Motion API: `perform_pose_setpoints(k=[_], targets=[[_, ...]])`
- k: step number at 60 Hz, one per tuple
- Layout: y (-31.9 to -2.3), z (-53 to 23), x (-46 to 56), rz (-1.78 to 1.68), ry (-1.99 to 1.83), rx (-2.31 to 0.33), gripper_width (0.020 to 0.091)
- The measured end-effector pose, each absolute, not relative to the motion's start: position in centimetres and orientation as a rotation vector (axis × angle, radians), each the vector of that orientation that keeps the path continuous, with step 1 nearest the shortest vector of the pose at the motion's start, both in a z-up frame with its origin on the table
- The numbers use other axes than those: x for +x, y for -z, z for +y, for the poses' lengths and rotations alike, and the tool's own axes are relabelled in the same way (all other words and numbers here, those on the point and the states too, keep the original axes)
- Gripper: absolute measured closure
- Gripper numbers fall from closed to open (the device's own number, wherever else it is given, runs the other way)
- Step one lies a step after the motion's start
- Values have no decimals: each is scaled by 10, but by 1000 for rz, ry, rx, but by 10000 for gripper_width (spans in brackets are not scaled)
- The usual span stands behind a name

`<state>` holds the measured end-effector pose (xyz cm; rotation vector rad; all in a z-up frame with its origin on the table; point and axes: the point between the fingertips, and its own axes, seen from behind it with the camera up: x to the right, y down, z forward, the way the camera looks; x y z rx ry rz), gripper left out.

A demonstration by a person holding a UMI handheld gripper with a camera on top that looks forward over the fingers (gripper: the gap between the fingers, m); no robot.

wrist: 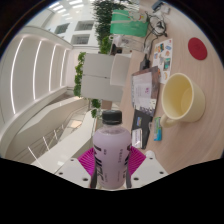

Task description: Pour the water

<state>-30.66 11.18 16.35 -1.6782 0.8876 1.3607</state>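
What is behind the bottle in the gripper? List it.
Behind the bottle, held between the gripper fingers, stands a white box, with a yellow cup off to one side. The bottle hides the table right behind it.

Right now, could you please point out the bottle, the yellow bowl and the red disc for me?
bottle (111,150), gripper view, on its pale body between the pink pads.
yellow bowl (180,97), gripper view, on its inner wall.
red disc (197,47), gripper view, on its flat middle, beyond the bowl.
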Motion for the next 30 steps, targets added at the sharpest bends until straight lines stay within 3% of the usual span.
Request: perform_pose_setpoints(k=[11,18,30], targets=[[-167,137,-268,1484,-1858,-1318,712],[-152,121,-246,1570,-2056,-1166,713],[-172,127,-257,1732,-2085,-1075,714]])
